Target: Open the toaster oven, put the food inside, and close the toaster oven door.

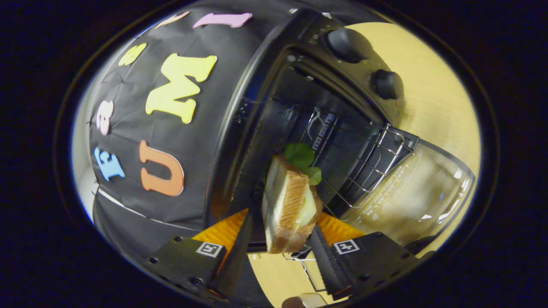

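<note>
A staged recording booth set up as a kitchen corner: a black toaster oven (325,107) with two round knobs and its glass door (419,192) dropped open stands on a pale wood-grain tabletop (436,98), backed by a black cloth wall (141,205).

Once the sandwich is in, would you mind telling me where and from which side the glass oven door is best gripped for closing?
Grip the far free edge of the open glass toaster-oven door, coming from its outer end. The door lies folded out from the black toaster oven, beside the wire rack. The gripper is busy: its fingers clamp the toasted sandwich with green leaves.
</note>
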Demonstrator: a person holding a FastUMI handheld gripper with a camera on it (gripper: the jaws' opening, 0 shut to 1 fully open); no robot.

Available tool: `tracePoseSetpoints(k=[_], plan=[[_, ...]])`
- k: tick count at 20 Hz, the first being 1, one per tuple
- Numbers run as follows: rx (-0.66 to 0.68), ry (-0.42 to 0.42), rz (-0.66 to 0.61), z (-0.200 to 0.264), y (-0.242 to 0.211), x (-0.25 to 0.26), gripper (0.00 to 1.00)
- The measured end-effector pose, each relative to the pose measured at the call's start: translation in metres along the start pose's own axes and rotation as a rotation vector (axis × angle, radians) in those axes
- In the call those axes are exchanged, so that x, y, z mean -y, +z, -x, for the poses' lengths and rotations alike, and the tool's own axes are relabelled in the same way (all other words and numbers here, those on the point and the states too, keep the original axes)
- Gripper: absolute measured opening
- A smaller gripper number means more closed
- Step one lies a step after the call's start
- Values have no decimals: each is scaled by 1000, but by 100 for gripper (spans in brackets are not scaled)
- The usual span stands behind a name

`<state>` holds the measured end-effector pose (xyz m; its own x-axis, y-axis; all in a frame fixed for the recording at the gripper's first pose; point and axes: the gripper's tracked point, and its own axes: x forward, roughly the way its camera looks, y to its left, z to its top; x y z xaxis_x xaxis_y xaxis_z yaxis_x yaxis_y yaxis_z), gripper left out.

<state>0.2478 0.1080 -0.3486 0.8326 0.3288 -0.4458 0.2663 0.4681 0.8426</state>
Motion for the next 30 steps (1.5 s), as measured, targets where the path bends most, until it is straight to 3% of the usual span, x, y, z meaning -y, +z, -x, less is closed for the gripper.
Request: tracePoseSetpoints(k=[1,10,14,22,30], plan=[[-23,-32,38,-1,-2,3,82],[-215,-256,565,19,-39,37,89],[-254,-308,680,32,-47,55,91],[-130,-306,924,106,-34,14,91],[9,-246,1085,190,-48,6,95]])
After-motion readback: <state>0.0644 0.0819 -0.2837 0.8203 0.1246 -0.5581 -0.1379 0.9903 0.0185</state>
